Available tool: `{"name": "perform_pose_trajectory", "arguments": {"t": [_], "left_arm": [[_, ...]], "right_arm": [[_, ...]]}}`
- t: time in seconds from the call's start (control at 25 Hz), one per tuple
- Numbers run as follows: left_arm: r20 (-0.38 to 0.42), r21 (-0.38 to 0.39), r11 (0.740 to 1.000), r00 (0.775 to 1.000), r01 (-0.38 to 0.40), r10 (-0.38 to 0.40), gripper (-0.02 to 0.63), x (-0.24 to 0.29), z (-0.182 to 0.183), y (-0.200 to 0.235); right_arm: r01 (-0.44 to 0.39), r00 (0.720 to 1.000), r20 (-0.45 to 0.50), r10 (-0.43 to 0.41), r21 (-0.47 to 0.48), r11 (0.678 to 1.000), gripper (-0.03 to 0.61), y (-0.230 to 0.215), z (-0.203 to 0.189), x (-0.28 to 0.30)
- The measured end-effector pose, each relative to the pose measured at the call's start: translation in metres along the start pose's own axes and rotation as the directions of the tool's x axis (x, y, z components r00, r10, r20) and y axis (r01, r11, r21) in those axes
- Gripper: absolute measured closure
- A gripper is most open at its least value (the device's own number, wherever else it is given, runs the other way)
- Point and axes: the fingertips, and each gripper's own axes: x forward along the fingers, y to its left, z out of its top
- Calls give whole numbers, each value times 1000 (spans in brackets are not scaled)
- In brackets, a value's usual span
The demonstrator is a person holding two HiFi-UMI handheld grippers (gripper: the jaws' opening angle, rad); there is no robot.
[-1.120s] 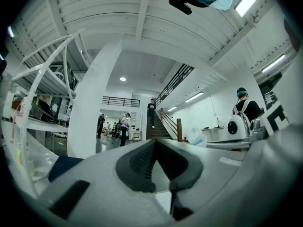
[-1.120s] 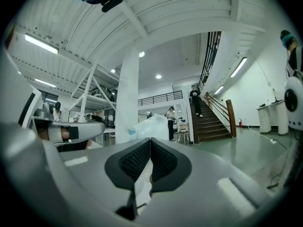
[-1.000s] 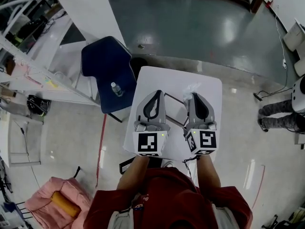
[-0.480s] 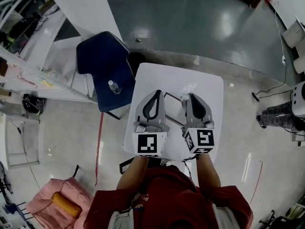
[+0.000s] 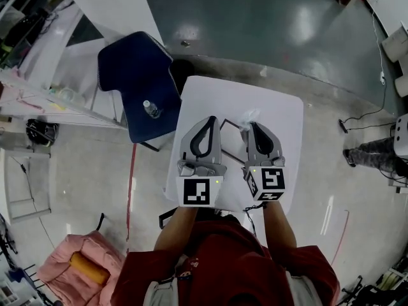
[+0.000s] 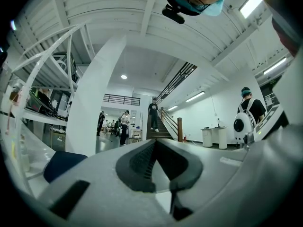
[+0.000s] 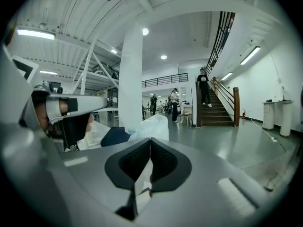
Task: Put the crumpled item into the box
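Observation:
The crumpled item is a clear plastic bag (image 5: 250, 115) at the tip of my right gripper (image 5: 255, 127), over the far part of the white table (image 5: 280, 116). In the right gripper view the bag (image 7: 152, 126) bulges up just past the meeting tips, and the jaws are shut on its edge. My left gripper (image 5: 208, 122) is level beside it, shut and empty, its tips (image 6: 154, 142) meeting with nothing between them. A thin dark-edged frame (image 5: 232, 134), perhaps the box, shows between the two grippers and is mostly hidden by them.
A dark blue chair (image 5: 137, 75) with a small bottle (image 5: 151, 109) on its seat stands left of the table. A pink seat (image 5: 70, 266) is at the lower left. A person's legs (image 5: 376, 152) are at the right. People stand by distant stairs (image 7: 215, 112).
The head view has drifted a little. Both grippers stay side by side over the table, and the plastic bag stays at the right gripper's tip.

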Motion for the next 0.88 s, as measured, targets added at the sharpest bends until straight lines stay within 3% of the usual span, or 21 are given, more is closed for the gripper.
{"name": "perform_pose_trajectory", "arguments": {"t": [0.4,0.88], "left_arm": [[-7,-52,998,1000,-23,22,611,6,-19,20],[-22,-49,998,999,-29,28,611,12,-38,30]], "right_arm": [[-21,988,-152,11,-60,998,575,10,-55,29],[-50,943,-333,27,-59,997,575,5,-124,48]]}}
